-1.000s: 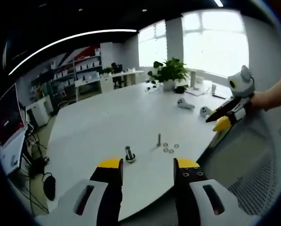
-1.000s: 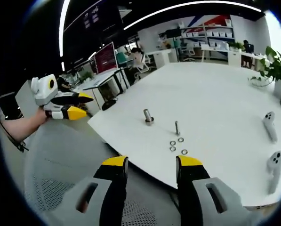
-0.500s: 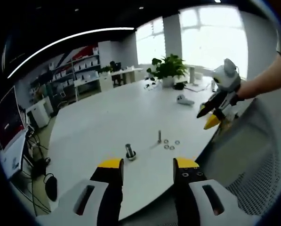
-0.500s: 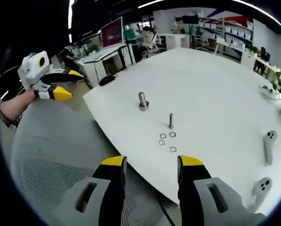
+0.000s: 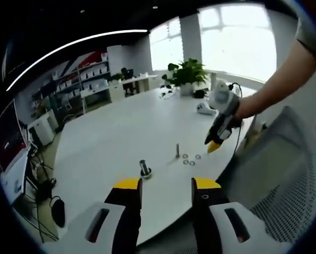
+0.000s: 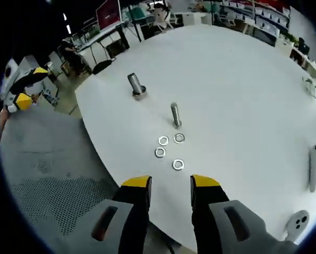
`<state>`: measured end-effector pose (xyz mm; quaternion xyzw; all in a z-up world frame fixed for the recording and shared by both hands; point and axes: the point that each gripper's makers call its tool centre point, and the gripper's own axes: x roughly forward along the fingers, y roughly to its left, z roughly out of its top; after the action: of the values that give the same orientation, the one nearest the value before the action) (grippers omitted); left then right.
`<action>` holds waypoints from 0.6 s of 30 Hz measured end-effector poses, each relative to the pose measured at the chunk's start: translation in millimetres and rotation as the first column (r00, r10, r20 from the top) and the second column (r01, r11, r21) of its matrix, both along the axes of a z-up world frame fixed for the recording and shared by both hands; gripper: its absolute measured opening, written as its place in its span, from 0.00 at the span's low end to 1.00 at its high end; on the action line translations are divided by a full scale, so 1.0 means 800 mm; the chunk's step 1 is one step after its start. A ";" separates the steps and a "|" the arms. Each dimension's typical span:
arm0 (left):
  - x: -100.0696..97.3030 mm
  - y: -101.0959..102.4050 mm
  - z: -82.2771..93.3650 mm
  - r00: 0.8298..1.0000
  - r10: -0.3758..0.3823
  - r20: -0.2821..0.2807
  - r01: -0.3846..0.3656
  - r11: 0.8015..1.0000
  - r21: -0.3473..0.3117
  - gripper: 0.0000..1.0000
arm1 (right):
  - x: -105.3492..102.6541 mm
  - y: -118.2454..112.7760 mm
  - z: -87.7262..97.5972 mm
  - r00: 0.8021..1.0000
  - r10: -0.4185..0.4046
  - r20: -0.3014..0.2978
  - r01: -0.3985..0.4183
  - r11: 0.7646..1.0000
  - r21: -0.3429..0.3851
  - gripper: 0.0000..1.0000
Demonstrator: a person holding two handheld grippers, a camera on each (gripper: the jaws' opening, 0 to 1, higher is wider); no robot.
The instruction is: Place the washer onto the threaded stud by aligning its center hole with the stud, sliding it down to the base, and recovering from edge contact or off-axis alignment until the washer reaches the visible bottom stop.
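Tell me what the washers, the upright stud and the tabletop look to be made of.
Washers: four small rings, grey-silver with a pale glint, so probably plain or plated steel.
Stud: a thin upright rod, dull silver-grey, likely metal; its thread is too small to make out.
Tabletop: smooth, even white with soft reflections, seemingly laminate or a painted board; the core cannot be told.
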<state>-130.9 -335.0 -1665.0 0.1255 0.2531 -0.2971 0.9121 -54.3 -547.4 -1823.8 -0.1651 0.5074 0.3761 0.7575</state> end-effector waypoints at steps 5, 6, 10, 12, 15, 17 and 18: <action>-0.001 0.003 -0.001 1.000 0.012 -0.001 -0.012 1.000 0.004 0.35 | 0.004 -0.001 -0.017 1.000 0.018 0.001 -0.018 0.999 -0.051 0.28; -0.001 0.003 -0.002 1.000 0.011 -0.004 -0.011 1.000 0.007 0.35 | 0.008 -0.003 -0.019 0.999 0.034 0.014 -0.033 0.997 -0.069 0.28; -0.001 0.002 -0.002 1.000 0.006 -0.005 -0.005 1.000 0.015 0.34 | 0.015 -0.002 -0.028 0.999 0.054 0.006 -0.053 0.994 -0.091 0.28; -0.001 0.003 -0.002 1.000 0.006 -0.003 -0.006 1.000 0.012 0.34 | 0.013 0.000 -0.031 0.995 0.100 -0.006 -0.100 0.988 -0.119 0.28; -0.001 0.004 -0.002 1.000 0.010 -0.001 -0.010 1.000 0.017 0.34 | 0.015 0.005 -0.034 0.992 0.125 -0.013 -0.125 0.984 -0.127 0.28; -0.001 0.004 -0.002 1.000 0.010 0.000 -0.010 1.000 0.020 0.33 | 0.014 0.008 -0.038 0.989 0.149 -0.021 -0.151 0.979 -0.140 0.28; -0.001 0.004 -0.002 1.000 0.010 0.000 -0.010 1.000 0.021 0.33 | 0.013 0.009 -0.039 0.986 0.163 -0.024 -0.165 0.974 -0.155 0.27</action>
<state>-131.3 -331.9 -1666.6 0.1338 0.2568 -0.2901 0.9121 -44.0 -540.3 -1854.8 -0.2634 0.5241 0.3974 0.7057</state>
